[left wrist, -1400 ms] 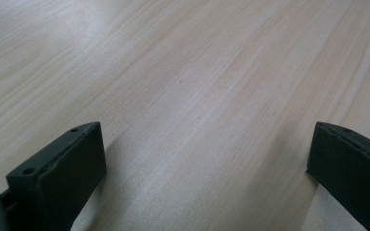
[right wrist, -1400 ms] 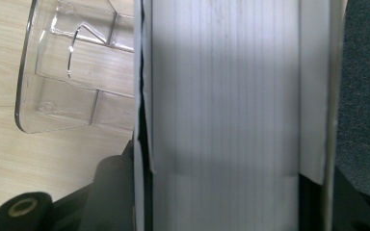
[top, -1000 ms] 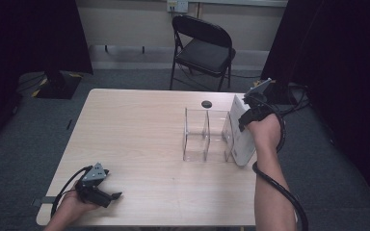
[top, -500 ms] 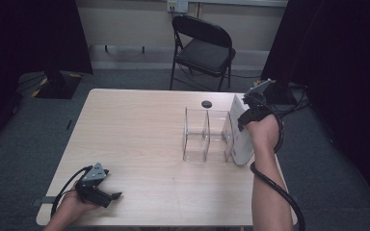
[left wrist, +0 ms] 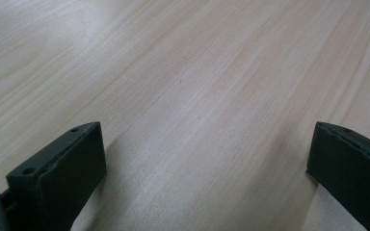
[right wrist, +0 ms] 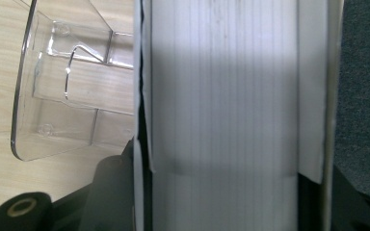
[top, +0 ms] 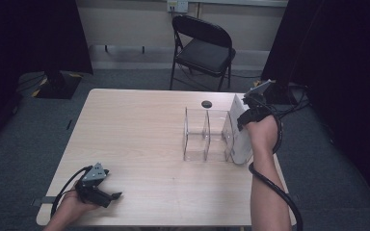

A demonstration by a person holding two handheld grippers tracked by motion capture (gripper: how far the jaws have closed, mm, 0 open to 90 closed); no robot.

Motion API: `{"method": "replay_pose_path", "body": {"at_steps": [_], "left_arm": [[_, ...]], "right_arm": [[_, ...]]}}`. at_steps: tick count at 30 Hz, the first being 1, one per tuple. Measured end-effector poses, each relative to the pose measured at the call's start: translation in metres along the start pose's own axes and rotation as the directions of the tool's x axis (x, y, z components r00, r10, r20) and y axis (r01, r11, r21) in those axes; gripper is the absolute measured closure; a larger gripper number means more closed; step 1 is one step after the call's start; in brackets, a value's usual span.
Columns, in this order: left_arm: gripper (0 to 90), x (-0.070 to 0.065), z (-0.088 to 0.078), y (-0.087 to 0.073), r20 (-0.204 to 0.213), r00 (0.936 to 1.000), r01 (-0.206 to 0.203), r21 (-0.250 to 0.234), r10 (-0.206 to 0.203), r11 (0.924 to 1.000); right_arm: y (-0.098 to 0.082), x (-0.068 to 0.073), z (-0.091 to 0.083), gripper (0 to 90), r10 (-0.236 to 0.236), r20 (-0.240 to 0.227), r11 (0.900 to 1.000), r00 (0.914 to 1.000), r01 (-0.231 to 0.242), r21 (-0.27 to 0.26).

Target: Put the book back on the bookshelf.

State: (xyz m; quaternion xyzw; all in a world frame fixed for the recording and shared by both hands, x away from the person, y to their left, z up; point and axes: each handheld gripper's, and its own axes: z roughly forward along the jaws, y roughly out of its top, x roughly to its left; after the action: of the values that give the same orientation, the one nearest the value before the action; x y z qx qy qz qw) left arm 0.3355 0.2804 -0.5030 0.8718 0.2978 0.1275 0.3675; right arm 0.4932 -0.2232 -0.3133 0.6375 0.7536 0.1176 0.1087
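1. The white book point(top: 241, 132) stands upright at the table's point(top: 139, 134) right edge, just beside the clear acrylic rack point(top: 206, 136).
2. My right gripper point(top: 247, 111) clamps the book from above, jaws on both covers.
3. My left gripper point(top: 107, 197) rests near the front-left corner, jaws wide apart, nothing between them.

Your left hand point(top: 74, 204) is resting low at the near left, holding the left gripper point(top: 107, 196) lying level, its jaws standing wide apart with nothing between them. Your right forearm point(top: 267, 192) is reaching up the right side, wrist bent, the right gripper point(top: 243, 118) pointing down, jaws clamping something.
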Motion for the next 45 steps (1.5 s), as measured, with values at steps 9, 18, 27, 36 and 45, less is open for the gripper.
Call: {"method": "replay_pose_path", "body": {"at_steps": [9,18,27,36,45], "left_arm": [[0.0,-0.0001,-0.0001,0.0,0.0,1.0,0.001,0.001,-0.001,1.0],[0.0,0.0001,-0.0002,-0.0001,0.002,1.0,0.0,0.001,0.0,1.0],[0.0,0.0002,-0.0002,-0.0001,0.002,1.0,-0.002,0.002,0.002,1.0],[0.0,0.0001,-0.0001,-0.0001,0.003,1.0,-0.001,0.001,0.001,1.0],[0.0,0.0002,-0.0002,-0.0001,0.004,1.0,-0.002,0.002,0.002,1.0]], "right_arm": [[0.0001,-0.0009,0.0002,52.5,0.01,0.002,1.0,0.9999,-0.01,-0.001],[-0.0007,-0.002,0.0003,51.5,0.02,-0.003,1.0,0.9998,-0.02,-0.003],[-0.0005,-0.0052,0.0004,50.5,0.034,-0.016,0.999,0.9993,-0.034,0.006],[0.001,-0.0072,-0.0011,48.2,0.039,-0.034,0.999,0.9987,-0.039,0.016],[0.0006,-0.007,-0.0079,44.1,0.049,-0.035,0.999,0.9982,-0.049,0.005]]}}
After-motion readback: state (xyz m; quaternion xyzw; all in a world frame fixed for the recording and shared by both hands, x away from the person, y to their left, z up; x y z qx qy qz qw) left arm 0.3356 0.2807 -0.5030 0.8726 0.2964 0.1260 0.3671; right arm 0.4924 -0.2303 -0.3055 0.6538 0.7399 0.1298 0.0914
